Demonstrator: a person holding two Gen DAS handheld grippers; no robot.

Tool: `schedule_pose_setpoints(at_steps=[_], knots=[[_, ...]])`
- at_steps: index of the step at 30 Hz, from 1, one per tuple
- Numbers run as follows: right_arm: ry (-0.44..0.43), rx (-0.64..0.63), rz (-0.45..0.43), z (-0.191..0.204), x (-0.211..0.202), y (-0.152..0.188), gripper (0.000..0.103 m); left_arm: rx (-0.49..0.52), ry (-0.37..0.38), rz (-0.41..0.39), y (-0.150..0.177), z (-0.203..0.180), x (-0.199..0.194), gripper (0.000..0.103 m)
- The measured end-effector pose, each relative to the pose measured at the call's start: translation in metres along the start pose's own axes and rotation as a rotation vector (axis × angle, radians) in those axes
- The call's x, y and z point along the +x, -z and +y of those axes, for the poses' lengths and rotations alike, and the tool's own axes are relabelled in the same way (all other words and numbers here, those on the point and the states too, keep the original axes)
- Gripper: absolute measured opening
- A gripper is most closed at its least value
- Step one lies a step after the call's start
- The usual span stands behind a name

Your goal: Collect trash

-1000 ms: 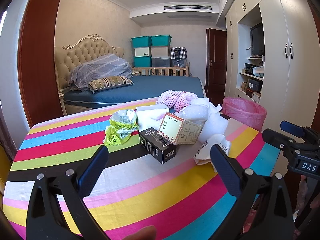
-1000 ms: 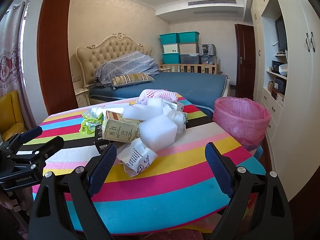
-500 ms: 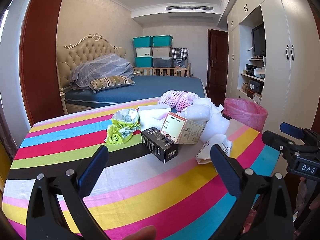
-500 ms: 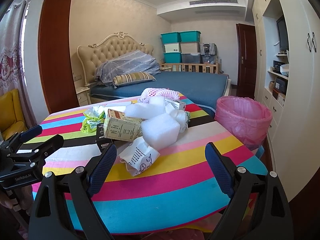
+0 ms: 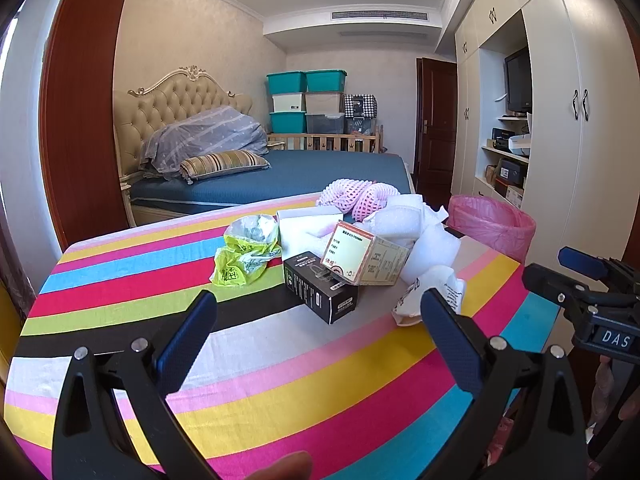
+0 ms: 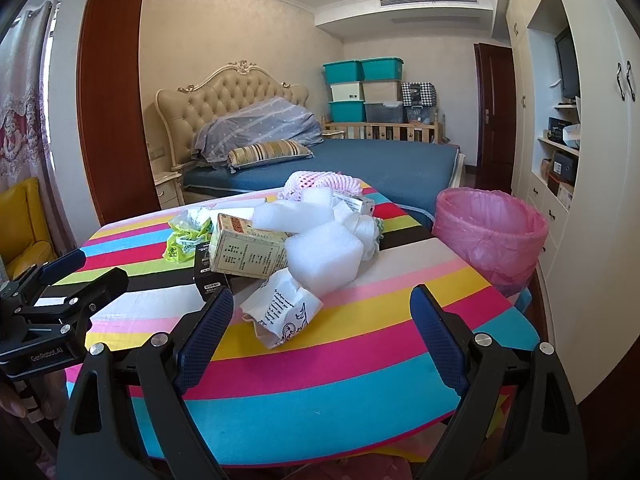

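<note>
Bedroom setting: striped counter (image 5: 280, 364) before a blue bed, white wardrobes alongside.

Change over the last second: both views drift slightly nearer the heap; nothing on the counter has shifted. Judgement: approach only, no item collected.

Left gripper (image 5: 316, 320): fingers wide apart, empty. Black box (image 5: 320, 286) lies just ahead between them; green bag (image 5: 244, 256) beyond the left finger.

Right gripper (image 6: 322, 316): fingers wide apart, empty. Printed paper wrapper (image 6: 280, 310) just ahead, nearer the left finger; white foam block (image 6: 324, 252) and tan carton (image 6: 248, 250) behind it.

Pink-lined bin (image 6: 490, 232): beyond the right finger, off the counter edge. Right view shows its open mouth; left view shows only part of it, but shows the black box whole.
</note>
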State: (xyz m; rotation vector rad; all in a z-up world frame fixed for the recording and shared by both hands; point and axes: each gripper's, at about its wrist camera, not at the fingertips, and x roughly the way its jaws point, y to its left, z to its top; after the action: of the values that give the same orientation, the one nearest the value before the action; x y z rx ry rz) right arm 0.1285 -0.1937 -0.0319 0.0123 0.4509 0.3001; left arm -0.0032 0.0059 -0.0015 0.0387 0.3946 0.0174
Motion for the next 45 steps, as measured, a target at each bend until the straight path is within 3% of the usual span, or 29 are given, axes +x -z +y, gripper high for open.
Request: schedule_pose_setpoints(at_steps=[19, 45], knots=[[-0.004, -0.010, -0.020, 0.0019, 0.0004, 0.0018, 0.085, 0.017, -0.008, -0.004, 0.0015, -0.0018, -0.0003, 0.099], [-0.010, -0.009, 0.067, -0.0022, 0.0082, 0.0041, 0.085, 0.035, -0.021, -0.023, 0.0066, -0.0007, -0.0001, 0.099]])
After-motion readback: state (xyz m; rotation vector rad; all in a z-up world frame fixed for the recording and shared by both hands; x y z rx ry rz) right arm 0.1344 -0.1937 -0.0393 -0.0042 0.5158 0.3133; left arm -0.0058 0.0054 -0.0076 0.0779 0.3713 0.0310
